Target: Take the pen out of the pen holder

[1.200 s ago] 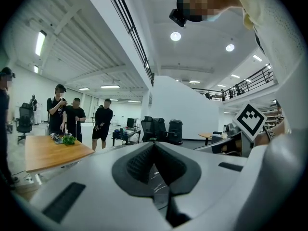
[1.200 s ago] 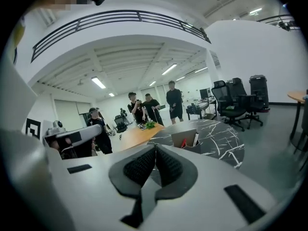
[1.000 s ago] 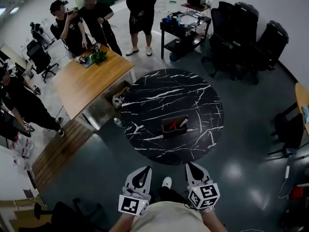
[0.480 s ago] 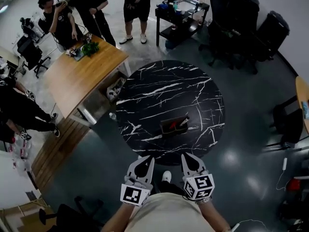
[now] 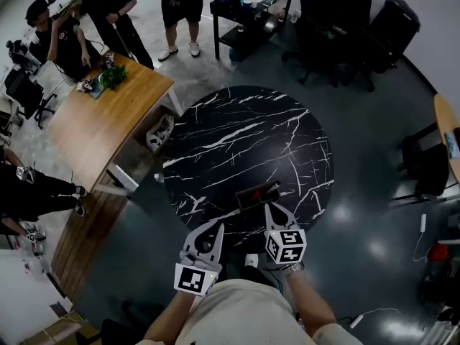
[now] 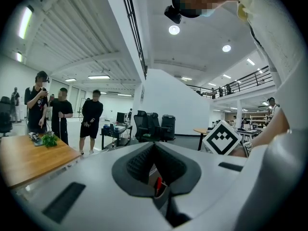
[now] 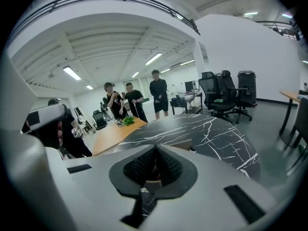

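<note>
A brown pen holder (image 5: 259,192) stands near the front edge of the round black marble table (image 5: 237,139). A red pen (image 6: 158,183) shows in it through the gap under the left jaws; a second light pen is hard to make out. My right gripper (image 5: 270,207) is shut and empty, its tips just short of the holder's near side. Lower and to the left, my left gripper (image 5: 213,227) is also shut and empty, over the table's front rim. In the right gripper view the holder (image 7: 182,145) sits right behind the shut right gripper (image 7: 155,148).
A wooden desk (image 5: 100,121) with a small plant (image 5: 111,76) stands left of the table, with several people (image 5: 115,13) around it. A black cart (image 5: 251,9) and office chairs (image 5: 359,20) are at the back. Another chair (image 5: 424,167) is to the right.
The person has stepped up to the table. Both grippers moved forward, and the right one now reaches the pen holder. Both stay shut.
</note>
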The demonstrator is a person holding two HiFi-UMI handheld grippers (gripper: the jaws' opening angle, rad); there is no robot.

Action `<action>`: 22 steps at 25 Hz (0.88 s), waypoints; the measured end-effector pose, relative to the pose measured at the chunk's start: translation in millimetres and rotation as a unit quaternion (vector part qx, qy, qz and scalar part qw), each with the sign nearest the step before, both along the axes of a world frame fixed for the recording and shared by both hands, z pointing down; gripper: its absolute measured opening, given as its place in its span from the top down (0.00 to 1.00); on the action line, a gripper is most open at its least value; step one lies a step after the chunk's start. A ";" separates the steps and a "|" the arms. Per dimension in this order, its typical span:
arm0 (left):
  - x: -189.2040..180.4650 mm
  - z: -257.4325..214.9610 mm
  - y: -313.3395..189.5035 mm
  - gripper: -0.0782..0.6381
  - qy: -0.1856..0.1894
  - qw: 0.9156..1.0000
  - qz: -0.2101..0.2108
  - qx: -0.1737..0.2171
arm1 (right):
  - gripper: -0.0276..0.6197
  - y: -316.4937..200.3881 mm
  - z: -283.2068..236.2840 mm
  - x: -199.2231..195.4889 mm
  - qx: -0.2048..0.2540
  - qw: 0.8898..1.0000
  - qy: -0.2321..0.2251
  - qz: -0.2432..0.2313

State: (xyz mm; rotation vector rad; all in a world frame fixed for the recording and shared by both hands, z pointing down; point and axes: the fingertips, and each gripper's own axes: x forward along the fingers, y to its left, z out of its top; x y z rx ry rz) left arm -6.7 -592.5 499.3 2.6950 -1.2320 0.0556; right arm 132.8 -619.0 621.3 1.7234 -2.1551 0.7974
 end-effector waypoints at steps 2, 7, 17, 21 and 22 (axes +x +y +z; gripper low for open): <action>1.6 6.4 -13.5 0.88 0.001 1.000 0.006 -0.009 | 0.93 -14.4 18.1 -1.7 -0.015 1.000 0.001 -0.009; 0.0 15.0 -42.9 0.88 0.007 1.000 0.012 -0.019 | 0.93 -42.8 62.8 -7.0 -0.051 0.998 0.007 -0.048; -7.5 30.6 -46.1 0.88 -0.004 0.999 -0.003 -0.040 | 0.80 -52.2 105.9 -11.7 -0.102 0.991 0.024 -0.078; -4.0 32.0 -43.0 0.88 -0.008 0.999 0.001 -0.044 | 0.80 -55.9 114.7 -10.0 -0.106 0.992 0.029 -0.065; -3.2 32.1 -42.4 0.88 -0.008 0.999 0.001 -0.044 | 0.80 -56.0 115.3 -8.9 -0.104 0.992 0.031 -0.063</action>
